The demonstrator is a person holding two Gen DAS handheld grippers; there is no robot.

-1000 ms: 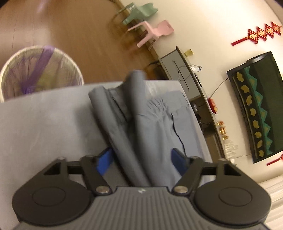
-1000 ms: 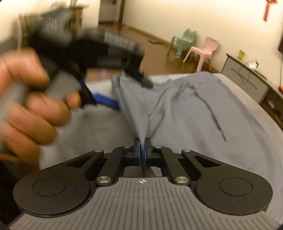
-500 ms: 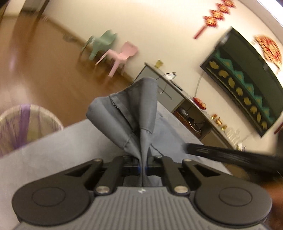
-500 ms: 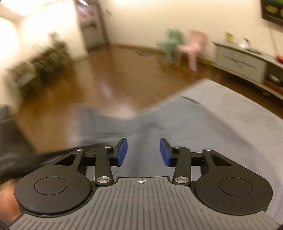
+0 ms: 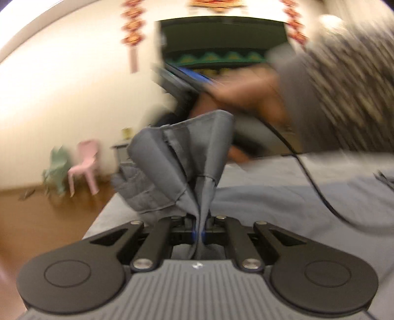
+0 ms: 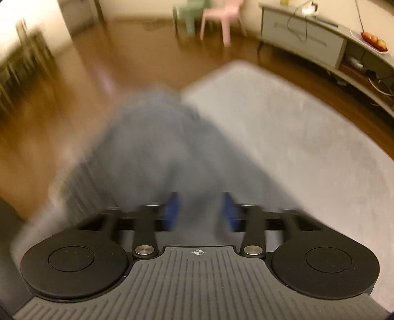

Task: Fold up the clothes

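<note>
My left gripper [image 5: 199, 231] is shut on a bunched fold of the grey garment [image 5: 177, 167], which stands up in front of it above the grey-covered table [image 5: 283, 197]. Beyond the cloth, a hand [image 5: 246, 91] carries the blurred right gripper [image 5: 194, 81]. In the right wrist view, my right gripper [image 6: 200, 211] has its jaws apart and still opening. Its blue pads [image 6: 172, 211] press on nothing. The grey garment [image 6: 157, 137] shows as a blur ahead of and below them, hanging over the table's left edge [image 6: 295, 137].
A black cable [image 5: 317, 187] trails across the table from the right gripper. A pink chair [image 6: 221, 17] and a green chair [image 6: 192, 14] stand on the wooden floor [image 6: 73, 98]. A low grey cabinet [image 6: 307, 41] lines the wall. A patterned sleeve [image 5: 344, 86] fills the upper right.
The left gripper closed on the garment, rolled upright and lifted the fold. The right gripper let go of the cloth, opened wide and swung away over the table.
</note>
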